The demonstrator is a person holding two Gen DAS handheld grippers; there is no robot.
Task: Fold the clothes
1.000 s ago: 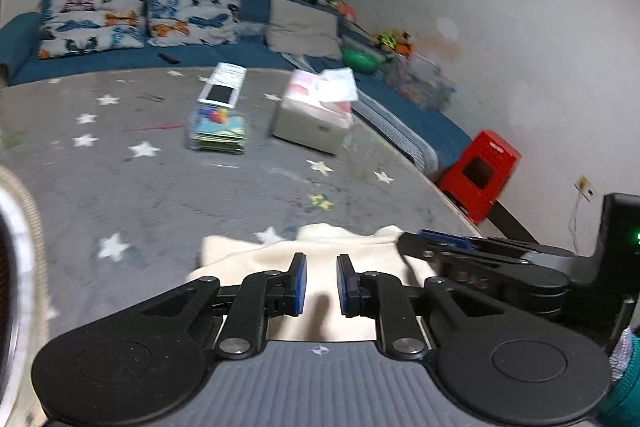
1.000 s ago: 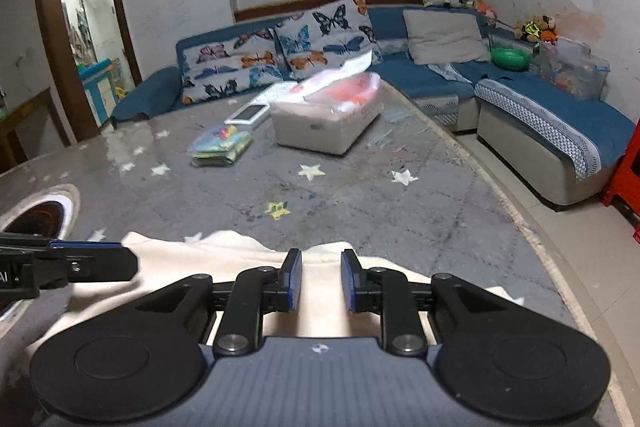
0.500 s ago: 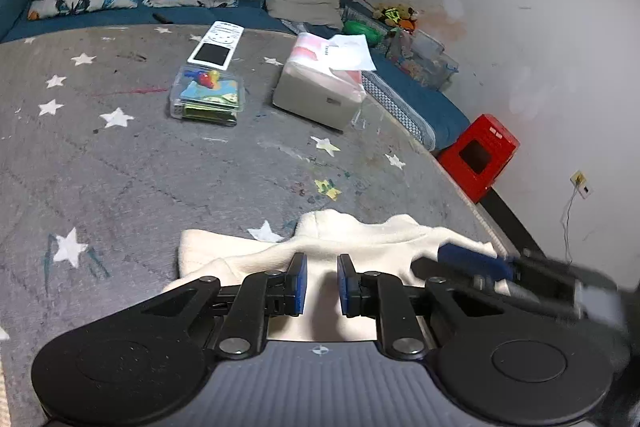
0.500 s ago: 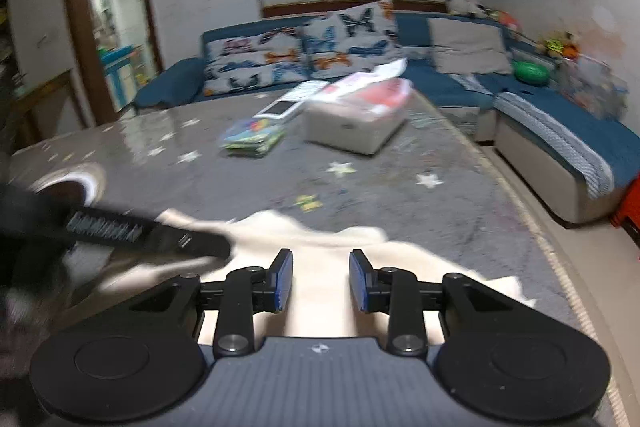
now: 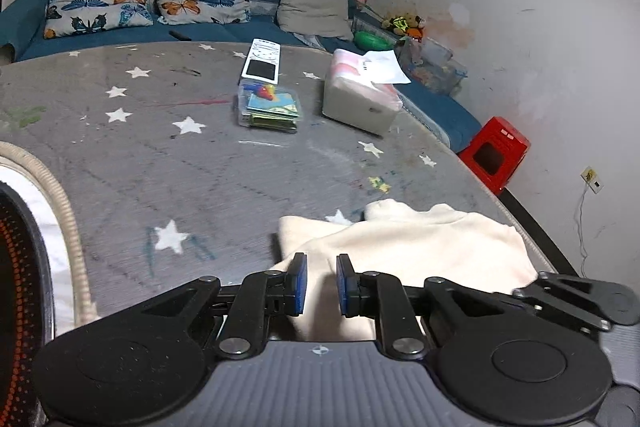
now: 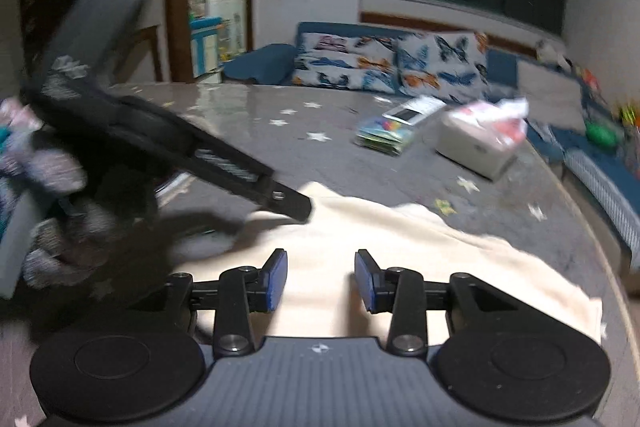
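A cream garment lies on the grey star-patterned table near its right front edge; it also shows in the right wrist view. My left gripper hangs over the garment's left part with its jaws a narrow gap apart and cloth showing between them; I cannot tell whether they pinch it. My right gripper is open above the garment's middle and holds nothing. The left gripper's body shows blurred in the right wrist view, and the right gripper's finger shows at the left wrist view's right edge.
On the table stand a tissue box, a clear box of colourful cards and a white remote. A round woven-rimmed object sits at the left. A blue sofa and a red stool lie beyond the table.
My right gripper has opened wide and swung to the left. My left gripper has shifted left, so the garment now lies more to its right.
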